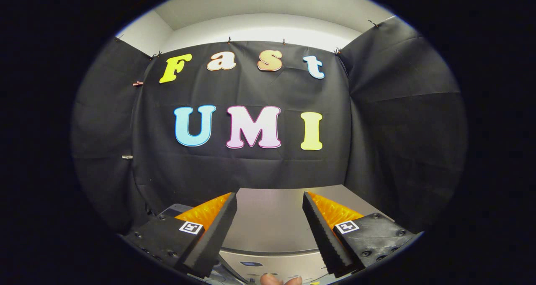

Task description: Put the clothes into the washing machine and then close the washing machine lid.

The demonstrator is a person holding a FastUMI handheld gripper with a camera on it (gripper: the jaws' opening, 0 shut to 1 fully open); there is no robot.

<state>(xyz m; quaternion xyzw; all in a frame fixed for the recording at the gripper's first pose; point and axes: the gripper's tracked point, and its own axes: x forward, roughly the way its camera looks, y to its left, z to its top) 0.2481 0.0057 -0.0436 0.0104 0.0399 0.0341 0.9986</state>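
Note:
My gripper (pixel 270 203) is open, its two black ridged fingers (pixel 217 230) with orange backs spread wide and nothing between them. Below and beyond the fingers lies the flat silver-grey top of the washing machine (pixel 270 218), seen from above, reaching back to the black cloth wall. Its lid lies flat. A lighter front panel (pixel 268 264) with small markings sits just under the fingers. No clothes are visible here.
Black cloth walls (pixel 398 130) close the booth behind the machine and on both sides. The tips of a person's fingers (pixel 280 280) peek up beneath the gripper, in front of the machine's panel.

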